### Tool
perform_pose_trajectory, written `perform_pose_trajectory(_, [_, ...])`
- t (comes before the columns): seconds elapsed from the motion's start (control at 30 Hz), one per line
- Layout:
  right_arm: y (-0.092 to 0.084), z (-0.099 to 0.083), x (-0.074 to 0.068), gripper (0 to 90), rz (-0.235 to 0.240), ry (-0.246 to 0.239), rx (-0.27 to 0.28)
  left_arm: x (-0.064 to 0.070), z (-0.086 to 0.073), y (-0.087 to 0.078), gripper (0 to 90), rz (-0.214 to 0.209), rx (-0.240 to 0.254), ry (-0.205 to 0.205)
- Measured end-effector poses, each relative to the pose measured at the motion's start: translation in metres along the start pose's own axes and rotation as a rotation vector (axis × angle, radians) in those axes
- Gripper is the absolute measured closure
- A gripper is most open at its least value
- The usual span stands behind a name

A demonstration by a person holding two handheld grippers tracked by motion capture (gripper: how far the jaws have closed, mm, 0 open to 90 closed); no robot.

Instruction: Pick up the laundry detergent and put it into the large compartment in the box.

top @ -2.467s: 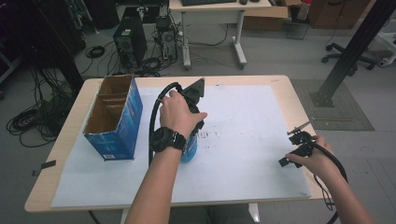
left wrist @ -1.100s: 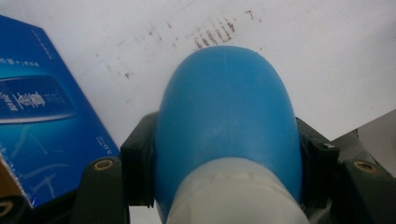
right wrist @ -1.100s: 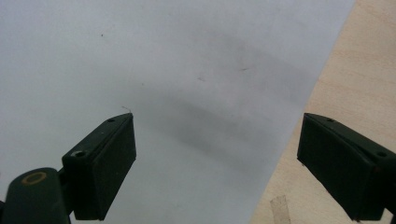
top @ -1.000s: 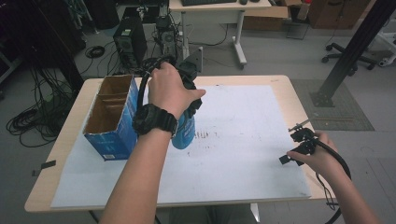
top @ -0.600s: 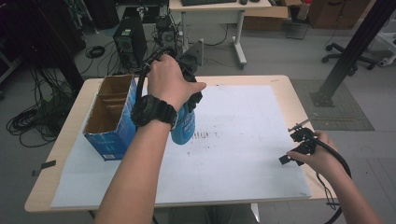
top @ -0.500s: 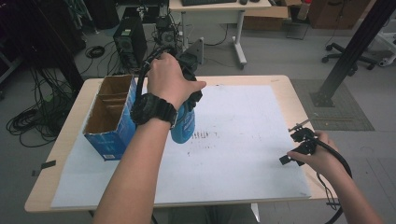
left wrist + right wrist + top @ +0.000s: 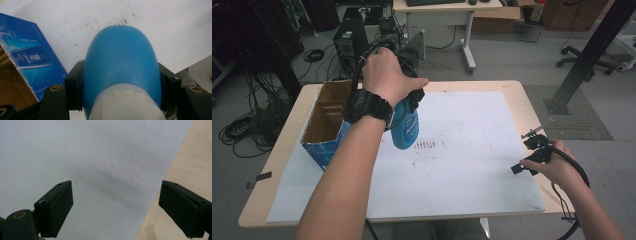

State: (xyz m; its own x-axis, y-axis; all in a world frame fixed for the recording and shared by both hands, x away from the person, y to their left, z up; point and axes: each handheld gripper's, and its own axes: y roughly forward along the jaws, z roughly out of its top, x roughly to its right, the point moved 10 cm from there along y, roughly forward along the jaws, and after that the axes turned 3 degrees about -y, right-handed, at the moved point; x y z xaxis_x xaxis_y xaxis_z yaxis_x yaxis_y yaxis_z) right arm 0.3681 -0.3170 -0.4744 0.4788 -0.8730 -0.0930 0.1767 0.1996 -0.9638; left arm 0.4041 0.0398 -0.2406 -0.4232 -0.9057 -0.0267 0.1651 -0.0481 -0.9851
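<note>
1. The left gripper [image 7: 409,97] is clamped on a blue bottle [image 7: 405,127]; in the left gripper view its two black jaws press the bottle's [image 7: 121,67] sides, with the rounded blue base pointing away from the camera and a pale band nearest the lens.
2. In the high view the left hand [image 7: 388,75] wraps the gripper from above, a black wristwatch [image 7: 367,106] on the wrist, and the bottle hangs below the hand, lifted off the worktop [image 7: 532,112].
3. The bottle sits at about 9 o'clock from the worktop's middle, just beside the open cardboard box [image 7: 326,125], whose blue printed wall [image 7: 32,62] shows at 9 o'clock in the left gripper view.
4. Under the bottle lies a white paper sheet [image 7: 472,150] with dark smudges [image 7: 428,146] just at 4 o'clock from the bottle.
5. The right gripper [image 7: 532,152] rests low at the worktop's 3 o'clock edge, held in the right hand [image 7: 552,167], a black cable [image 7: 579,175] looping from it.
6. In the right gripper view its jaws stand wide apart with nothing between them, above the white sheet [image 7: 87,170]; bare wood of the worktop [image 7: 190,170] shows toward 3 o'clock.
7. Beyond the worktop at 12 o'clock are a computer tower [image 7: 349,42], cables on the floor and another desk [image 7: 447,10].
</note>
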Motion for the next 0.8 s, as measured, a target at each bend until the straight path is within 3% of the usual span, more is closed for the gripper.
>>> perform_pose_trajectory(0.8, [-0.014,0.010,0.001,12.0,-0.005,-0.011,0.027,-0.003,0.007,-0.030,37.6,-0.017,0.022,-0.005])
